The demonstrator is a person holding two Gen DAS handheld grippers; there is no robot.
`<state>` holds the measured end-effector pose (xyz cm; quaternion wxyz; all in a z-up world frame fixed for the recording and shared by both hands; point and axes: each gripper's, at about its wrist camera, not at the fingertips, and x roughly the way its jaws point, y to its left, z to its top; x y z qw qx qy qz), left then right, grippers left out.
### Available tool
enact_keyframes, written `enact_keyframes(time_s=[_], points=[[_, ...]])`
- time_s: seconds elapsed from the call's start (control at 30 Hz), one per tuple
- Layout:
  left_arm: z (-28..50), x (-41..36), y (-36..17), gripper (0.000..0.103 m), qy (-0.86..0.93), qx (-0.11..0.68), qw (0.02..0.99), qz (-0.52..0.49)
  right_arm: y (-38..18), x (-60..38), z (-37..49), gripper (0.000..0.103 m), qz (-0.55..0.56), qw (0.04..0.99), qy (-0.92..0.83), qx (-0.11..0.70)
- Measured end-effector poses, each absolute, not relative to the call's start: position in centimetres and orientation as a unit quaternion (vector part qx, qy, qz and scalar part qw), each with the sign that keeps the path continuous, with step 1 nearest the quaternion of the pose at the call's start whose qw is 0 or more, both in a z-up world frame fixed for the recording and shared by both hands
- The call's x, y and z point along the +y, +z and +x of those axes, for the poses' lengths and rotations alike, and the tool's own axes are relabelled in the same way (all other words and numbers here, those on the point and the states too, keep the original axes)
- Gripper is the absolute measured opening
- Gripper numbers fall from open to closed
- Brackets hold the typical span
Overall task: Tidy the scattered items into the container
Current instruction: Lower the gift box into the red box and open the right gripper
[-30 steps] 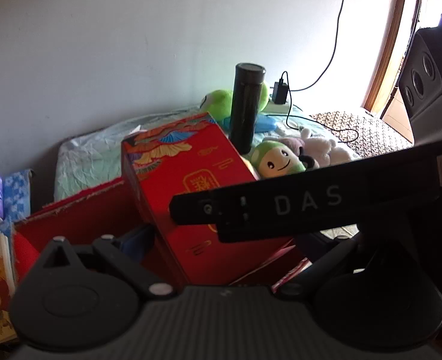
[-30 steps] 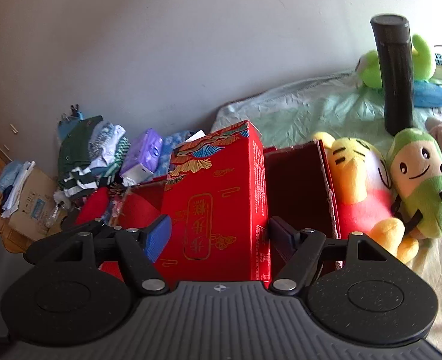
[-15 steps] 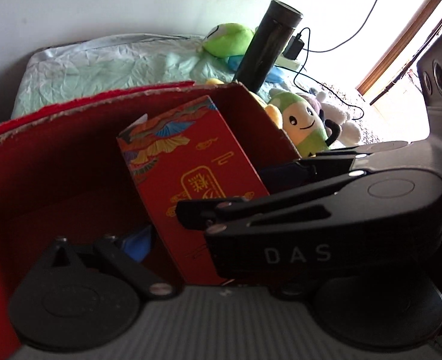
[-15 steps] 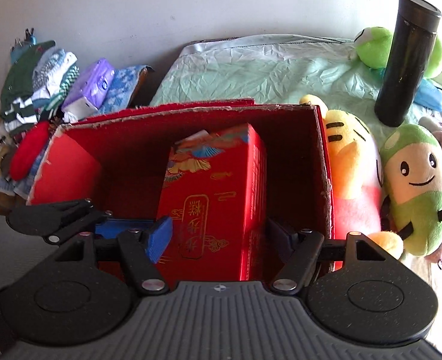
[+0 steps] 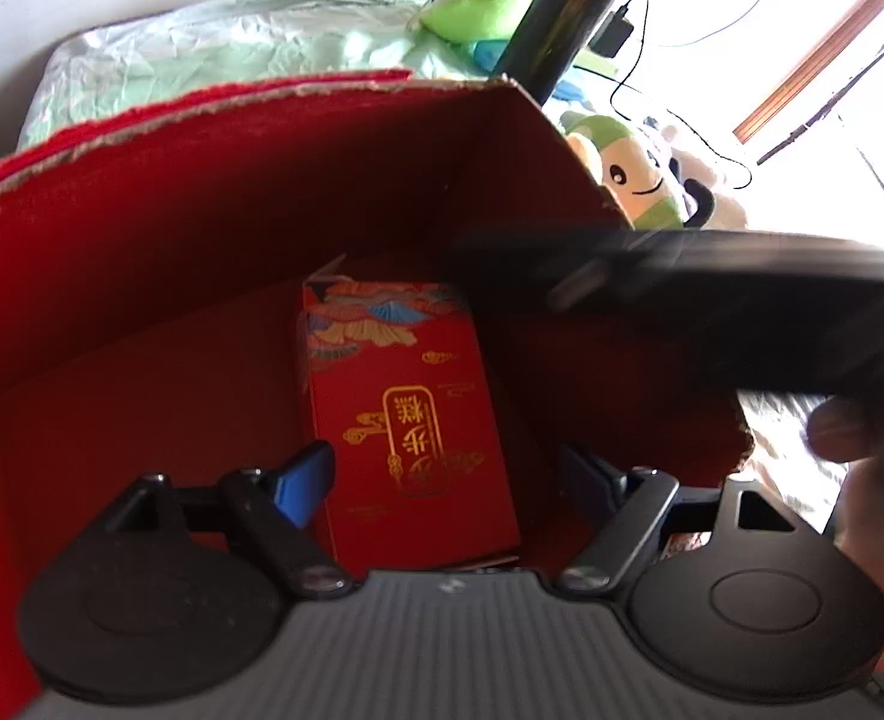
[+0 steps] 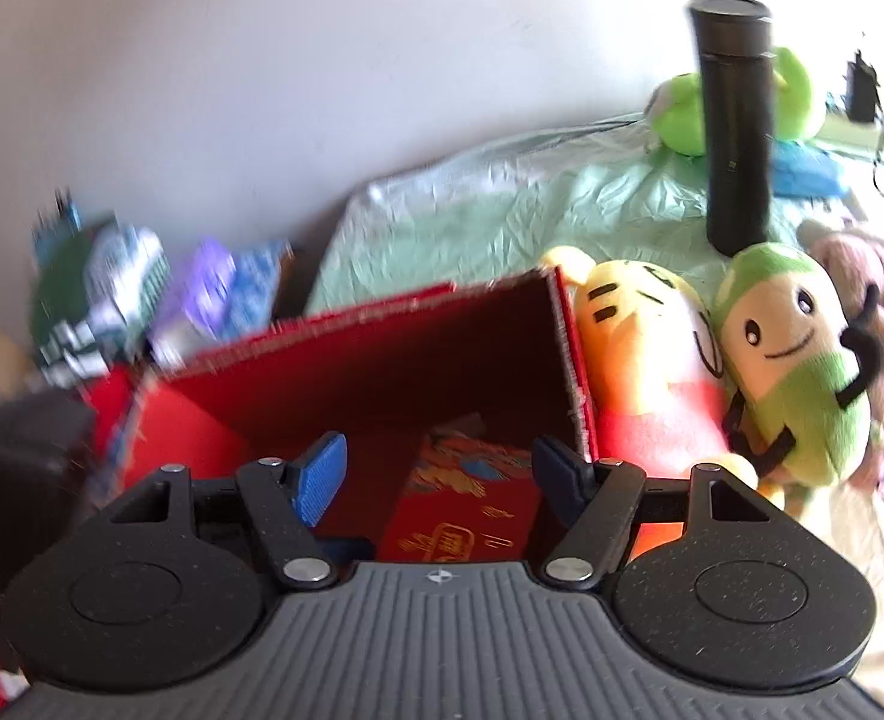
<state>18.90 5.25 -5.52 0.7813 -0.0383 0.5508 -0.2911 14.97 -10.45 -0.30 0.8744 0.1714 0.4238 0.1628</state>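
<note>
One red gift box (image 5: pixel 408 420) flat in red container (image 5: pixel 201 192), lengthwise toward far wall.

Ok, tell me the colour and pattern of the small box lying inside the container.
Red box with gold lettering and a multicoloured fan motif at its top; clearest in the left wrist view.

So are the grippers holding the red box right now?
No. Both the left gripper and the right gripper are open, and the red box lies in the red container.
</note>
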Motion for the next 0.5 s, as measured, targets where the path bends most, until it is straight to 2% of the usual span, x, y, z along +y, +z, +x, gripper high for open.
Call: enact_keyframes(time_s=[0.07,0.2,0.3,0.5], points=[[19.2,5.4,-5.7,0.088,-0.285,0.562,0.775,-0.046,0.1,-11.8,14.1,0.071,0.2,0.875,0.162,0.41],[19.9,4.6,-6.2,0.088,-0.273,0.587,0.761,-0.043,0.0,-13.3,12.7,0.071,0.218,0.879,0.156,0.394],[20.0,3.3,-6.0,0.088,-0.28,0.596,0.752,-0.026,-0.3,-14.3,12.2,0.068,0.236,0.878,0.153,0.388],[20.7,1.9,-6.5,0.089,-0.295,0.61,0.731,-0.082,-1.2,-15.5,11.3,0.065,0.266,0.873,0.153,0.379]])
